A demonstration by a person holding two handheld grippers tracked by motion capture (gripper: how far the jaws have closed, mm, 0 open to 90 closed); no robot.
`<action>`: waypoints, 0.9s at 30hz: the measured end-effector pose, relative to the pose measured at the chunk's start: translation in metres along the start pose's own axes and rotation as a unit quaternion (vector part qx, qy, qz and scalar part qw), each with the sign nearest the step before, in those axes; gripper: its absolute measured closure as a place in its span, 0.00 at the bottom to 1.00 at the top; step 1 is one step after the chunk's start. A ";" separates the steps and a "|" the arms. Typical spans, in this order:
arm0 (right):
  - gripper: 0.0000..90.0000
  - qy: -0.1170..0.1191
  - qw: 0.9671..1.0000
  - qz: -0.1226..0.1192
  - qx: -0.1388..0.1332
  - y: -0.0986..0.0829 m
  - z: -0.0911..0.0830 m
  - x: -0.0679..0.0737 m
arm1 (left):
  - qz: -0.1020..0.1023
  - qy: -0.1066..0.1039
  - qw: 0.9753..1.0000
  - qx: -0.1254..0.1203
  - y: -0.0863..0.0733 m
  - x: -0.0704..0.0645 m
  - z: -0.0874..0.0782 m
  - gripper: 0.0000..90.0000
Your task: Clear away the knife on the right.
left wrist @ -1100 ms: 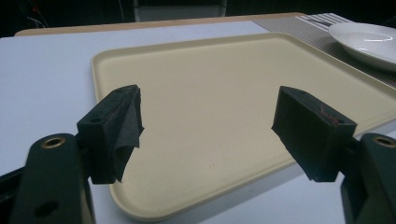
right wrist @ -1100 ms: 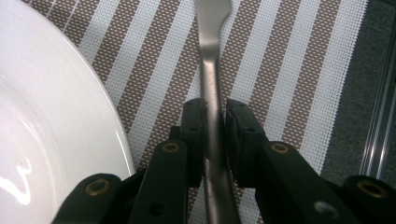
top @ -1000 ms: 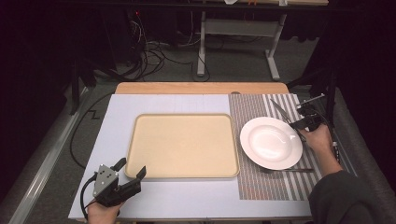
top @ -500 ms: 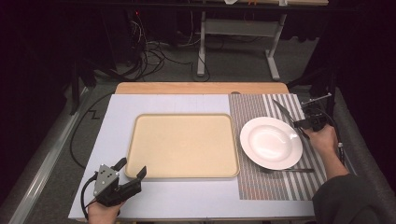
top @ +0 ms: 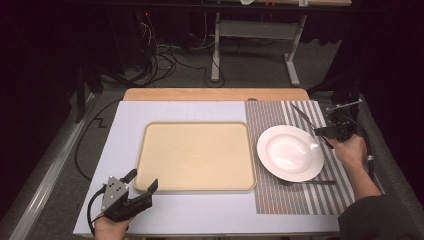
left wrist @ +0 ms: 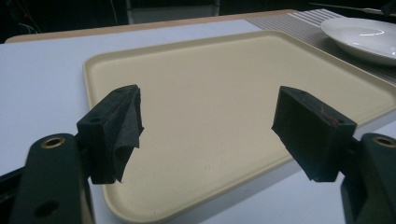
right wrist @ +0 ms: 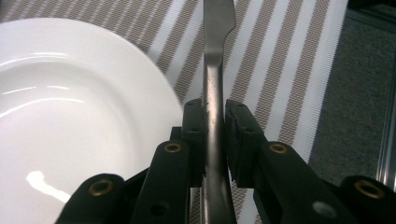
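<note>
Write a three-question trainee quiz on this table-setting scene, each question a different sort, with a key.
1. True or false: the right hand-held gripper is shut on a table knife.
2. The white plate rests on: A) the beige tray, B) the striped placemat, C) bare table.
3. Fill in: the left hand-held gripper hangs with its jaws ____ at the near edge of the beige tray.

Key:
1. True; its jaws clamp the knife's handle.
2. B; the striped placemat lies under it.
3. Open, with nothing between them.
</note>
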State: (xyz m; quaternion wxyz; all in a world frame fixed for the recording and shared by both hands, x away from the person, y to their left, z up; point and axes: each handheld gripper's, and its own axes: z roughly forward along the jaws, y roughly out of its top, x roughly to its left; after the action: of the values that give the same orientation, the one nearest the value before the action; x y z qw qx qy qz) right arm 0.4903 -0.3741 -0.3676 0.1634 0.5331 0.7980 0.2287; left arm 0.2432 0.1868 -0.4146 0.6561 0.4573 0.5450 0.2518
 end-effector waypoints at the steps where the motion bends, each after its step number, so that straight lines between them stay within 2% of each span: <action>1: 0.89 0.002 1.000 -0.002 -0.003 -0.001 -0.002 0.003 | 0.000 0.000 1.000 0.000 0.000 0.000 0.000 0.28; 7: 0.89 0.010 1.000 -0.010 -0.010 -0.006 -0.011 0.018 | 0.000 -0.010 1.000 0.004 -0.001 -0.002 -0.001 0.28; 8: 0.89 0.015 1.000 -0.014 -0.013 -0.007 -0.014 0.025 | -0.005 -0.011 1.000 0.000 0.000 -0.002 -0.001 0.28; 10: 0.89 0.018 1.000 -0.017 -0.016 -0.008 -0.015 0.028 | -0.007 -0.011 1.000 0.002 0.001 -0.001 -0.002 0.28; 11: 0.89 0.023 0.999 -0.025 -0.019 -0.009 -0.018 0.034 | -0.010 -0.011 1.000 0.001 0.001 0.000 -0.001 0.28; 17: 0.89 0.039 0.998 -0.039 -0.033 -0.008 -0.029 0.050 | -0.008 -0.010 1.000 0.000 0.002 0.001 -0.001 0.28; 21: 0.89 0.048 0.997 -0.042 -0.037 -0.010 -0.031 0.058 | -0.010 -0.007 1.000 -0.002 0.003 0.002 -0.001 0.28; 27: 0.89 0.066 0.996 -0.050 -0.046 -0.017 -0.036 0.077 | -0.012 -0.007 1.000 -0.007 0.005 0.001 -0.004 0.28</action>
State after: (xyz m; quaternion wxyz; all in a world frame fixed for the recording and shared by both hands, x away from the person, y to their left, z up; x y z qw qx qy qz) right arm 0.4294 -0.3150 -0.3475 0.1454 0.4685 0.8212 0.2914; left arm 0.2405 0.1910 -0.4110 0.6662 0.4479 0.5438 0.2446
